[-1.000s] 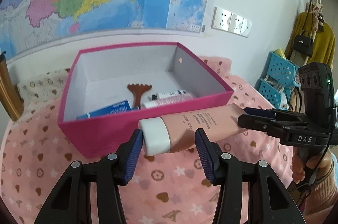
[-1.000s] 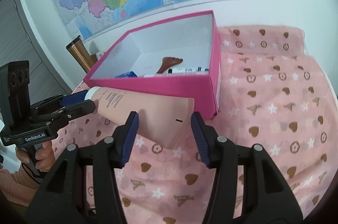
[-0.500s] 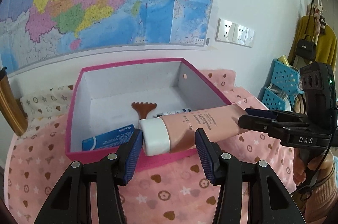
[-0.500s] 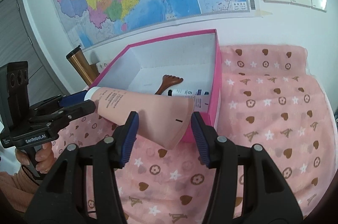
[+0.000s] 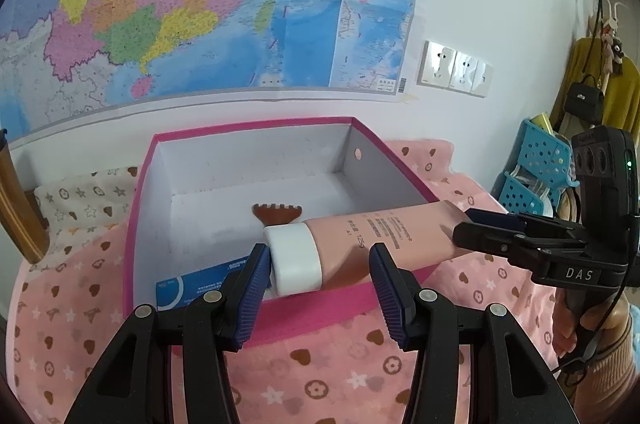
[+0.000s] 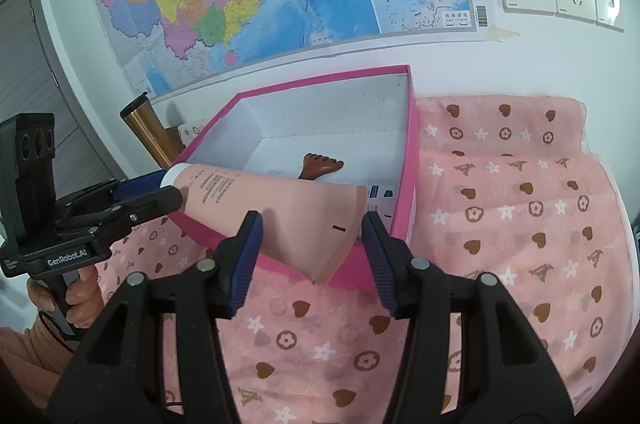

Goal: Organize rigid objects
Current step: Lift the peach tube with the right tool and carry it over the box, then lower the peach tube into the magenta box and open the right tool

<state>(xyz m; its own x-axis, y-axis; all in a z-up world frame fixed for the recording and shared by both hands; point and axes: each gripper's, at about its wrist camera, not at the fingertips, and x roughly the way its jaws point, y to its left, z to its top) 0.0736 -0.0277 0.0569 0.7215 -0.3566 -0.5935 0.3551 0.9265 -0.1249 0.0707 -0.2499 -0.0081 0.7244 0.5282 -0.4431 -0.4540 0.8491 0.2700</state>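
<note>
A pink tube (image 5: 372,240) with a white cap is held level over the front of the pink box (image 5: 312,308). My left gripper (image 5: 318,288) is shut on its cap end. My right gripper (image 6: 312,260) is shut on its flat crimped tail (image 6: 304,224); it also shows at the right of the left wrist view (image 5: 480,232). Inside the box lie a brown wooden massager (image 5: 276,214), a blue tube (image 5: 192,284) and a white tube (image 6: 382,196).
The box stands on a pink patterned cloth (image 6: 512,208) against the wall with a map. A copper flask (image 6: 148,128) stands left of the box. Blue baskets (image 5: 536,168) and hanging bags are at the far right.
Both grippers have lifted the pink tube and carried it forward, from in front of the box's front wall to above its front rim.
</note>
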